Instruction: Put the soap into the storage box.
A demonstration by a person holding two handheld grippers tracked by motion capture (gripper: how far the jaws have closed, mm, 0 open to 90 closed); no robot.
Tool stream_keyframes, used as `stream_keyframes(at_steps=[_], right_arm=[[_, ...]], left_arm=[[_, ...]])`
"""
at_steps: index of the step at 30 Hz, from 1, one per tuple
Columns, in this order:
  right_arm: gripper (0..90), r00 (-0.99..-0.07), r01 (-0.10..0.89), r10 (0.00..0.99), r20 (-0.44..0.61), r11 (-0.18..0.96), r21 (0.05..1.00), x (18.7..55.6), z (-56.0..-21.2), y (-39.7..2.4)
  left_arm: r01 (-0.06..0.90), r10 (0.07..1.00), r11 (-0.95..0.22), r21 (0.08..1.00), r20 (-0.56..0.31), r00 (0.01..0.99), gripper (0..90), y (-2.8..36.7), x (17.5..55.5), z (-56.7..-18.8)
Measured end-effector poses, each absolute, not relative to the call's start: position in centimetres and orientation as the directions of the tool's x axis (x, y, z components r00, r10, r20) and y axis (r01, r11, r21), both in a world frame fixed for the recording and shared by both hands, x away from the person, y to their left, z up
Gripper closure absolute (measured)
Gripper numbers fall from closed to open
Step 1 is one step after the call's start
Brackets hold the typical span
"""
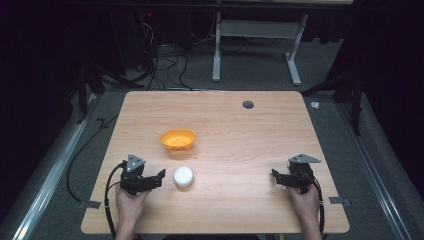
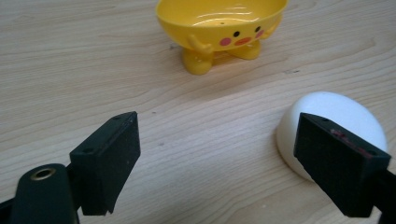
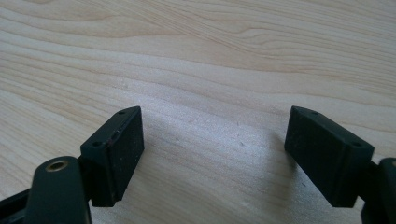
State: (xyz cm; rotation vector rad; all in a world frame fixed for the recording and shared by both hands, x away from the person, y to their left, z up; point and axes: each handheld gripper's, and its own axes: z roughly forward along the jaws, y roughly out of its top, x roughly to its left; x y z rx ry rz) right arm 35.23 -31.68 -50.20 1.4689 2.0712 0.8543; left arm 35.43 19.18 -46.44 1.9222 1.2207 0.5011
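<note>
I'm holding the left gripper (image 1: 161,176) wide apart, the ball (image 1: 183,176) lying just beside its tip; my right gripper (image 3: 212,154) is gaping over bare table (image 3: 210,56).

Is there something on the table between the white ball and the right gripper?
No. In the high view, only bare wooden table lies between the white ball and the right gripper. The right gripper view shows bare wood between its open jaws too.
</note>
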Motion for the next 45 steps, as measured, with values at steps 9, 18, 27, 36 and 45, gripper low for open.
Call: stream_keyframes(at_steps=[9, 18, 27, 36, 45], right_arm=[[20.6, -0.326, 0.662, 0.945, -0.013, 0.238, 0.711, 35.2, -50.2, -31.7], [20.6, -0.324, 0.662, 0.946, -0.011, 0.235, 0.711, 35.2, -50.2, -31.7], [20.6, -0.324, 0.664, 0.946, -0.010, 0.235, 0.710, 35.2, -50.2, -31.7], [20.6, -0.324, 0.662, 0.946, -0.011, 0.235, 0.711, 35.2, -50.2, -31.7], [20.6, -0.324, 0.663, 0.946, -0.010, 0.235, 0.710, 35.2, -50.2, -31.7]], left_arm=[[0.554, 0.858, -0.273, 0.786, -0.062, 0.511, 15.6, 17.7, 35.3, -45.8], [0.538, 0.836, -0.299, 0.788, -0.055, 0.546, 15.4, 16.2, 35.4, -45.6], [0.529, 0.816, -0.325, 0.784, -0.051, 0.576, 15.4, 14.8, 35.5, -45.7], [0.527, 0.798, -0.346, 0.776, -0.052, 0.601, 15.2, 13.7, 35.5, -46.0], [0.527, 0.781, -0.373, 0.763, -0.049, 0.623, 14.9, 12.5, 35.6, -46.4]])
